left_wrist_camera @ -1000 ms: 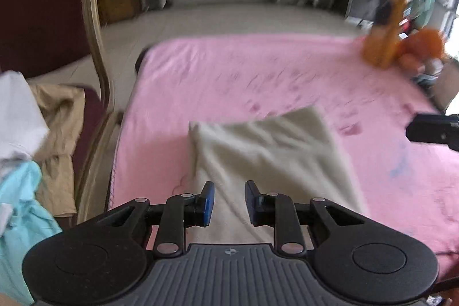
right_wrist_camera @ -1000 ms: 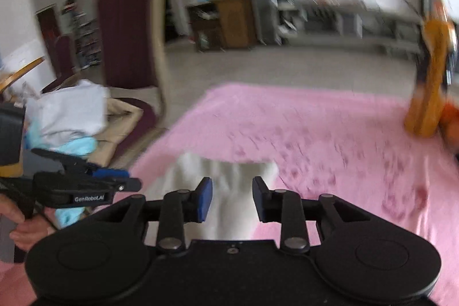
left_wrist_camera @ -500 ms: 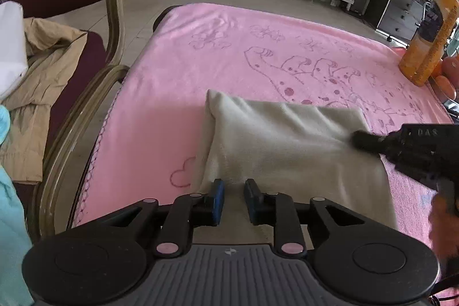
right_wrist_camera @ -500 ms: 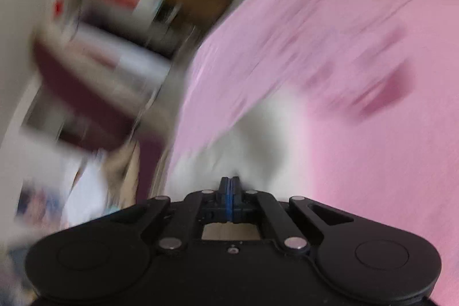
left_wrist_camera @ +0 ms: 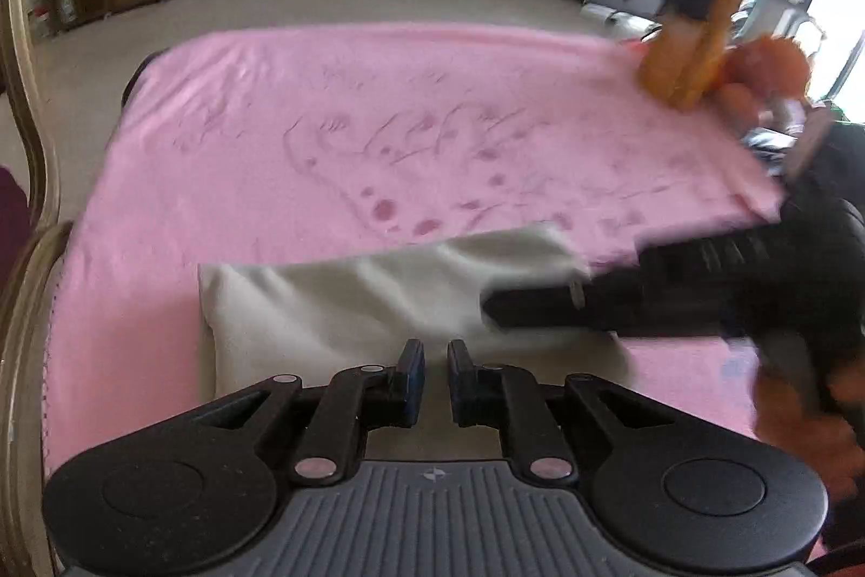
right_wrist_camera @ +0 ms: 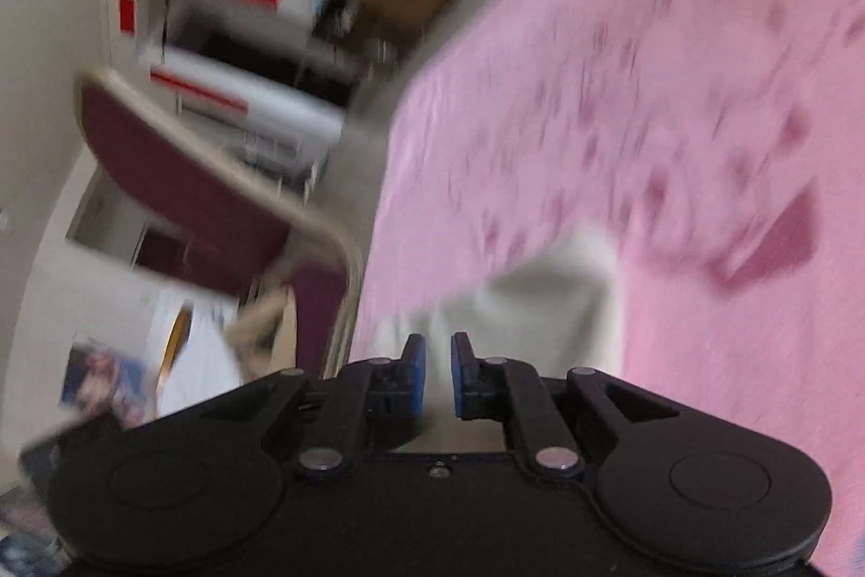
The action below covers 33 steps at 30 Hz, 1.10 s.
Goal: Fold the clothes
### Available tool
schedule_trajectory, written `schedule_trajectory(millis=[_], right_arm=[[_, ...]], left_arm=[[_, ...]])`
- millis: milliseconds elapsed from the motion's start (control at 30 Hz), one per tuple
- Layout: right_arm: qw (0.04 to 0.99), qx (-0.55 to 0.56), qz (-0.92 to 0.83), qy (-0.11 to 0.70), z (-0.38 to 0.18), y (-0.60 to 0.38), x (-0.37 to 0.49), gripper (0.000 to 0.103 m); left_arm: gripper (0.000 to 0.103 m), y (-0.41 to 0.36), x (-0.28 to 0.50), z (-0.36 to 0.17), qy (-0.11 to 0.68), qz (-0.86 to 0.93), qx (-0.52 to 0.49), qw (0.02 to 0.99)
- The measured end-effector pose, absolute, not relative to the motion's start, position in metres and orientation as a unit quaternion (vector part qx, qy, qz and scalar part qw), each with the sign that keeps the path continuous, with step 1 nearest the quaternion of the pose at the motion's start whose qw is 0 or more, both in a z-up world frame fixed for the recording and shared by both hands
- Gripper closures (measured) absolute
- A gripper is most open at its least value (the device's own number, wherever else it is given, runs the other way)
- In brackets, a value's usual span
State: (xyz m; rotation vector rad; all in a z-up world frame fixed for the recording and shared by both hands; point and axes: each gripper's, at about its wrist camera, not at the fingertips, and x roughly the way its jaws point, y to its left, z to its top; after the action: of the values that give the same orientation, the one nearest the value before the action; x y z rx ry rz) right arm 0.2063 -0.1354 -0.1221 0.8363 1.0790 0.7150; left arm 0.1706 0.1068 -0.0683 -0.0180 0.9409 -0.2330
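Folded beige garment lies beneath both slightly parted, empty claws.

The blanket was pink, printed with darker pink dots and line drawings. The folded cloth on it was plain off-white. The bottle was orange. The chair was maroon with a pale gold frame.

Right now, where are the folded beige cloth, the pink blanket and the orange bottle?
folded beige cloth (left_wrist_camera: 346, 306): left wrist view, middle of its top face.
pink blanket (left_wrist_camera: 259, 133): left wrist view, bare stretch beyond the cloth.
orange bottle (left_wrist_camera: 697, 31): left wrist view, blurred body, far right corner.
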Motion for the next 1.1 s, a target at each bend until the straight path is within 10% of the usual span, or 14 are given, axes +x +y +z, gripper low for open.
schedule_trajectory(millis=[300,533,1100], right_arm=[[0.795,0.399,0.205,0.408,-0.141,-0.173,0.219,0.103],[0.81,0.398,0.127,0.411,-0.124,-0.186,0.213,0.086],[0.795,0.302,0.228,0.473,-0.033,-0.182,0.053,0.08]], left_arm=[[0.096,0.161,0.195,-0.07,0.399,0.086,-0.056,0.911],[0.093,0.164,0.168,-0.038,0.372,0.132,-0.036,0.918],[0.086,0.155,0.017,-0.035,0.418,0.024,-0.036,0.907]])
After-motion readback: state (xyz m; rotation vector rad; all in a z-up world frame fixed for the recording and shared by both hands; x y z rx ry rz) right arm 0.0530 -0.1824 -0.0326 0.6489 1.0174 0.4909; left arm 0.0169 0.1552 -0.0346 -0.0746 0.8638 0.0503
